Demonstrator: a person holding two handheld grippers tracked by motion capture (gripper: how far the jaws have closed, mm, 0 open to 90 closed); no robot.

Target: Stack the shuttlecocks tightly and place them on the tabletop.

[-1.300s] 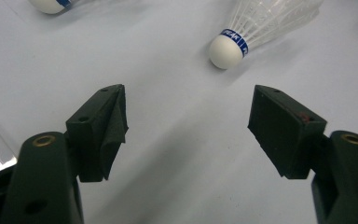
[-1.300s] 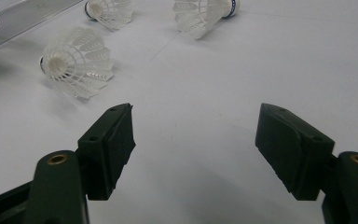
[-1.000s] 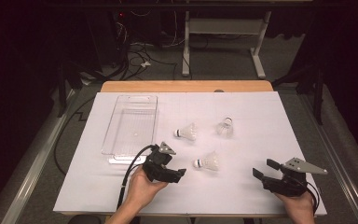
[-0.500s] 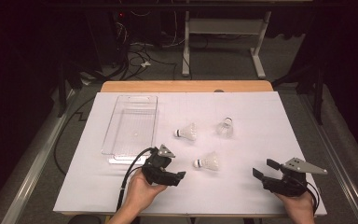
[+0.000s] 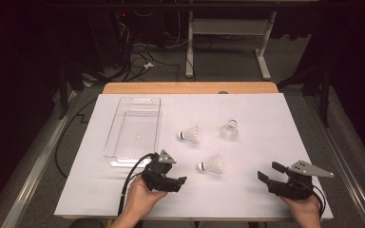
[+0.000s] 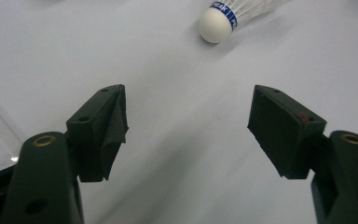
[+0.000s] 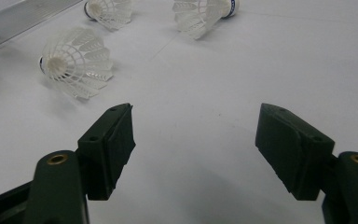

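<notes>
left gripper jaws apart, near shuttlecock

Left gripper: in my left hand, low at near edge of the white table sheet, jaws wide apart, nothing btwn them.
Right gripper: in my right hand, near edge too, well apart from left one, jaws spread wide, empty.
Forearms: come in from bottom.
</notes>
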